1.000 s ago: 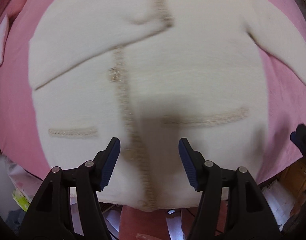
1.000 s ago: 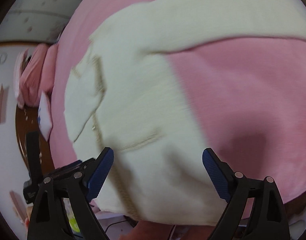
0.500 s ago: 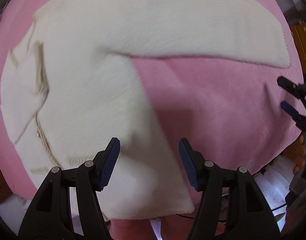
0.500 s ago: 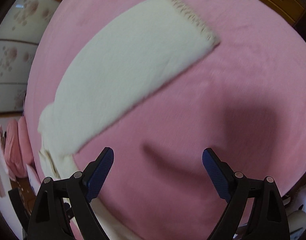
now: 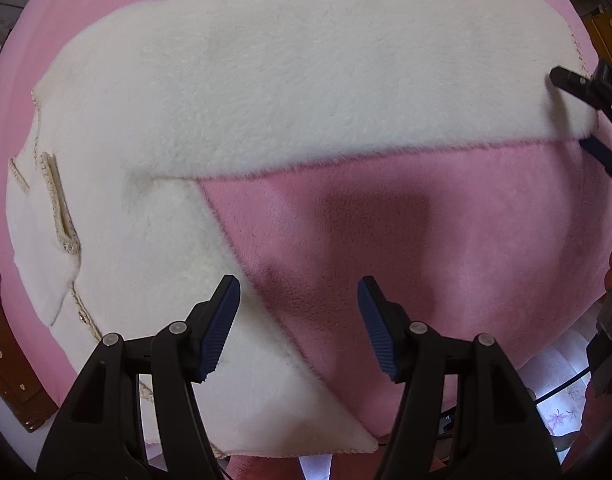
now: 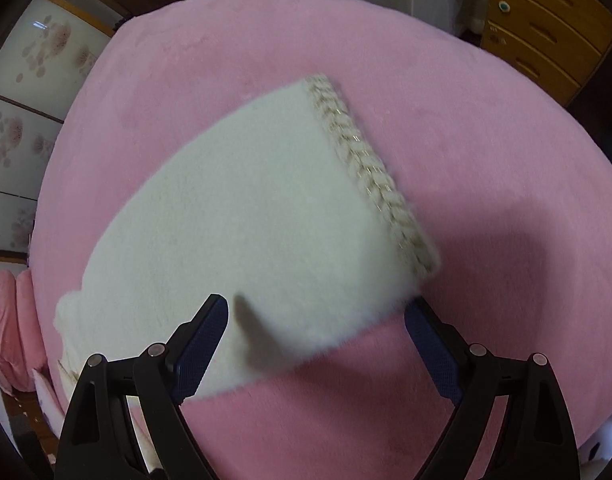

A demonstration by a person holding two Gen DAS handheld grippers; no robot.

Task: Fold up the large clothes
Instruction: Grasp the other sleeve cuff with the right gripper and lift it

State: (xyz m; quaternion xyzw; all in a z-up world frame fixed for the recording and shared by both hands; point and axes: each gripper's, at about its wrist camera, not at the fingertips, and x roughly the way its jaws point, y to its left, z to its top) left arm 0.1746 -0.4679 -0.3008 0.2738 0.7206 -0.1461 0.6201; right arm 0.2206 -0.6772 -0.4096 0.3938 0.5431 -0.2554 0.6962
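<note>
Cream fleece cardigan [image 5: 154, 184] lies flat on a pink blanket [image 5: 445, 248], one sleeve [image 6: 242, 216] stretched out sideways. Above the sleeve's braided cuff [image 6: 369, 172] hangs the right gripper [image 6: 317, 344], jaws wide apart, empty. Nearer the cardigan's body, the left gripper [image 5: 298, 324] is also parted, holding nothing.

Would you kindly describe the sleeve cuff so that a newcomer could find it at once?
Start from the pink blanket covering the bed, where a cream fleece cardigan lies flat. Follow its long outstretched sleeve to the free end. The cuff is the braided beige band with glinting threads, the only trim crossing that plain fleece.
</note>
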